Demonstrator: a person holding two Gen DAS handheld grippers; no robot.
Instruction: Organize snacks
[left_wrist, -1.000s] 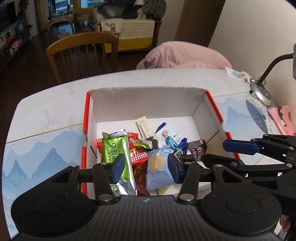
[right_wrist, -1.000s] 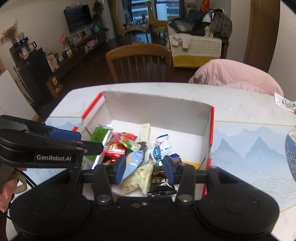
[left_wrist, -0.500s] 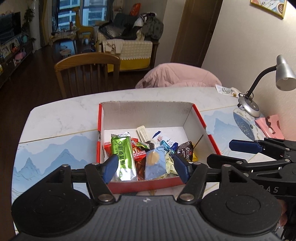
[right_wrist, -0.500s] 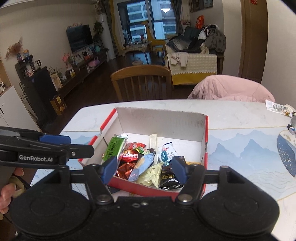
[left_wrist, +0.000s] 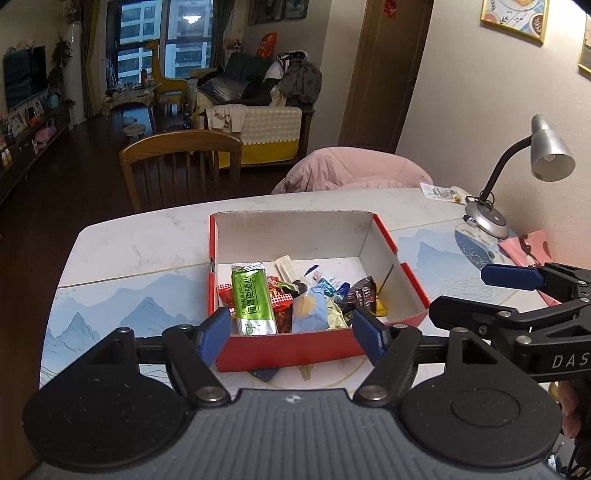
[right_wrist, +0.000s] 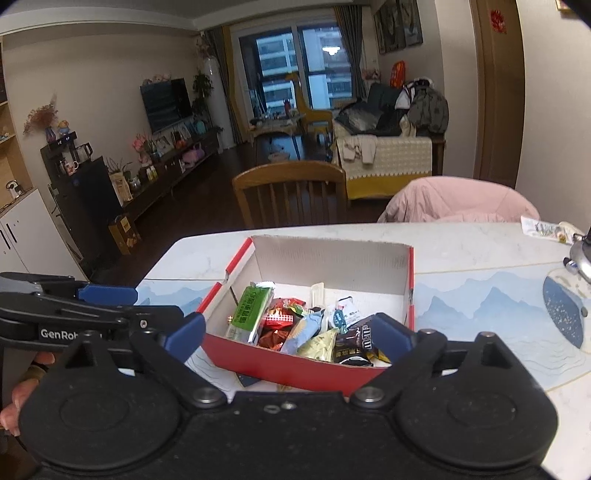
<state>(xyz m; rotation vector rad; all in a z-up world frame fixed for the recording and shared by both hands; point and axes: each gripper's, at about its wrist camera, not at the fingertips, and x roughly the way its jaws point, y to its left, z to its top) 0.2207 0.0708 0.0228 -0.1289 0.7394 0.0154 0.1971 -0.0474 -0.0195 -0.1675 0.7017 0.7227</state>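
Holding both tools back from the red box (left_wrist: 284, 352) in the low middle of the frame; my left tool (left_wrist: 291, 332) is opening with nothing between its blue pads, and my right tool (right_wrist: 291, 334) is opening wide, empty too; the snacks (left_wrist: 299, 299) lie piled in the near end of the box, the green pack (left_wrist: 253, 299) on the left; I think the putting-in step is done; next I must look over the surface (left_wrist: 147, 240) for any snack left outside.
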